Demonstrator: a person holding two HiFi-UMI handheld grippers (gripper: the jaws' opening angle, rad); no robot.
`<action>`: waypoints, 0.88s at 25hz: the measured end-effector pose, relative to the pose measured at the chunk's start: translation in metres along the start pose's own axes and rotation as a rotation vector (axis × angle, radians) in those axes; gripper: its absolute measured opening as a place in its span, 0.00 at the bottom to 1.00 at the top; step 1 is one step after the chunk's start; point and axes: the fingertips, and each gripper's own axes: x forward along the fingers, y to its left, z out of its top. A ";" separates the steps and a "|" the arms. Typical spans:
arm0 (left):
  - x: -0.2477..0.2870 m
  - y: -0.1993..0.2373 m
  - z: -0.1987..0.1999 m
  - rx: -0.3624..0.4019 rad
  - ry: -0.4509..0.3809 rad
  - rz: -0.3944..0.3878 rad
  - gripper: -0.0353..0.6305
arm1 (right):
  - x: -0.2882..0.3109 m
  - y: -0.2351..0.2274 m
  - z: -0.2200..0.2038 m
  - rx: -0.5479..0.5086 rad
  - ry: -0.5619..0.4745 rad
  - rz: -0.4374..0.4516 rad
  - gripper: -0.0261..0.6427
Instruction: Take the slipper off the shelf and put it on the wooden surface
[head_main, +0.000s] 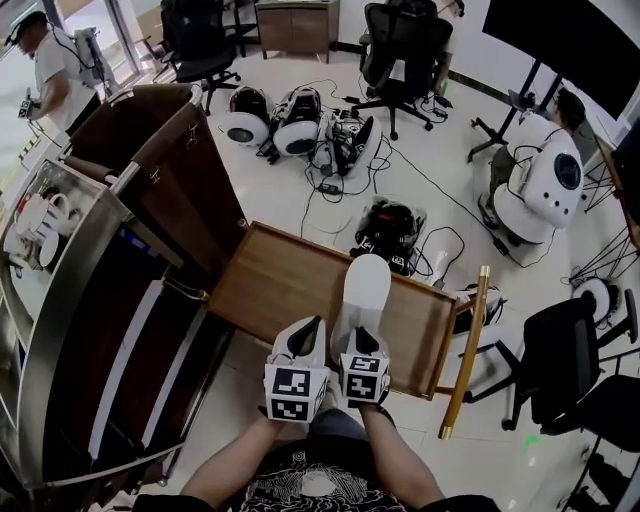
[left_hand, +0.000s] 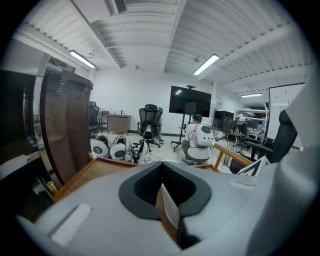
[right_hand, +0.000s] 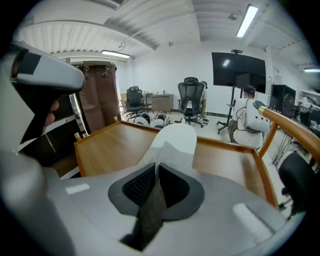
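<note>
– Pale floor (head_main: 300, 215), cables (head_main: 420, 180) and black office chairs (head_main: 400, 50) all round. Where's the slipper?
– That flat white fabric slipper (head_main: 366, 290) stretches over the rimmed wooden surface (head_main: 265, 290). Its heel is at the near edge and its toe points toward the middle, closer to the right edge than the left.
– Held?
– Right gripper (head_main: 362, 342) has its jaws nipped nearly together on the slipper's heel end.
– And the left?
– Left gripper (head_main: 308, 335) sits just beside it at the near edge, jaws closed on a thin tan-and-white flap (left_hand: 170, 207). I can't tell what that belongs to.
</note>
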 end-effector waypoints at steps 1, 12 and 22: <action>0.000 0.002 0.000 -0.002 -0.001 0.004 0.06 | 0.001 0.000 -0.001 0.004 0.004 0.005 0.08; -0.002 0.001 0.001 -0.010 -0.008 0.022 0.06 | -0.002 0.001 0.000 0.027 -0.001 0.045 0.10; -0.022 0.008 0.006 -0.027 -0.034 0.053 0.06 | -0.026 0.013 0.039 -0.036 -0.077 0.053 0.09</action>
